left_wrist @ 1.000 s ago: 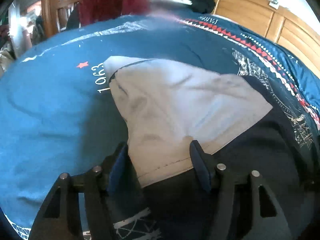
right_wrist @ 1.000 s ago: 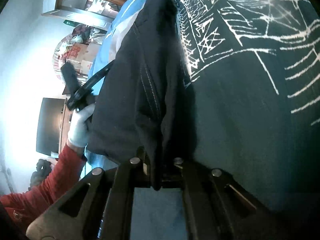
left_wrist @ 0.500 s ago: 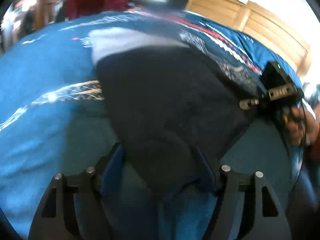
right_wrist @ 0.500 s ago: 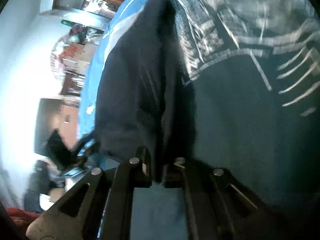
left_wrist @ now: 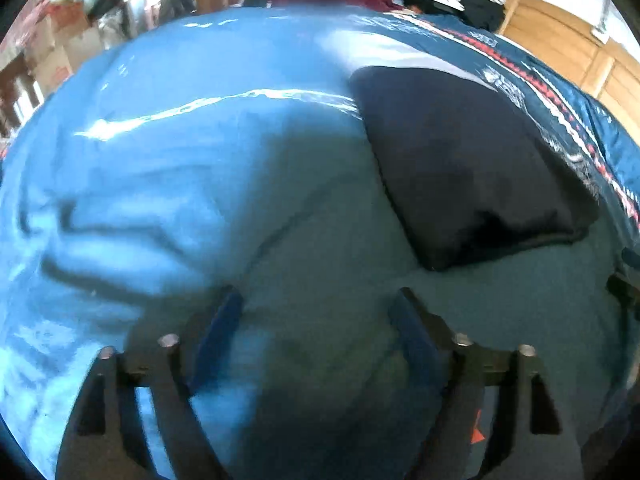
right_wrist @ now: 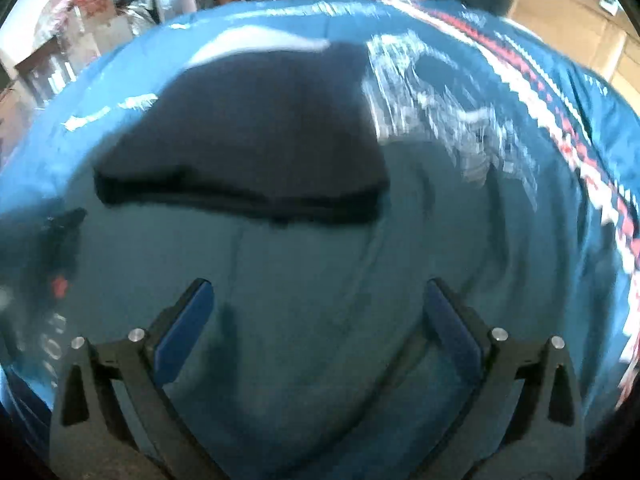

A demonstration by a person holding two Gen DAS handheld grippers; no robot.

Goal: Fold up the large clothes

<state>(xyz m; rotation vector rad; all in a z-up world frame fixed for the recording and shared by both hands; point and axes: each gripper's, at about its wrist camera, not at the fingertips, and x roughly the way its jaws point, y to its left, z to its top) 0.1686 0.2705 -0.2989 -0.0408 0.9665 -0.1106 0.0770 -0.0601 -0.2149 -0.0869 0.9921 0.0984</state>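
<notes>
Jaws on both grippers are standing wide apart and gripping nothing, hovering over the blue bedspread (left_wrist: 168,184). Ahead of the right gripper (right_wrist: 320,312) the dark folded garment (right_wrist: 256,144) is lying straight in front, its near folded edge running crosswise to the jaws. For the left gripper (left_wrist: 316,316) the same garment (left_wrist: 472,168) is sitting ahead and off to the right, well apart. Judging from this, the right gripper is the better placed for the next grasp.
</notes>
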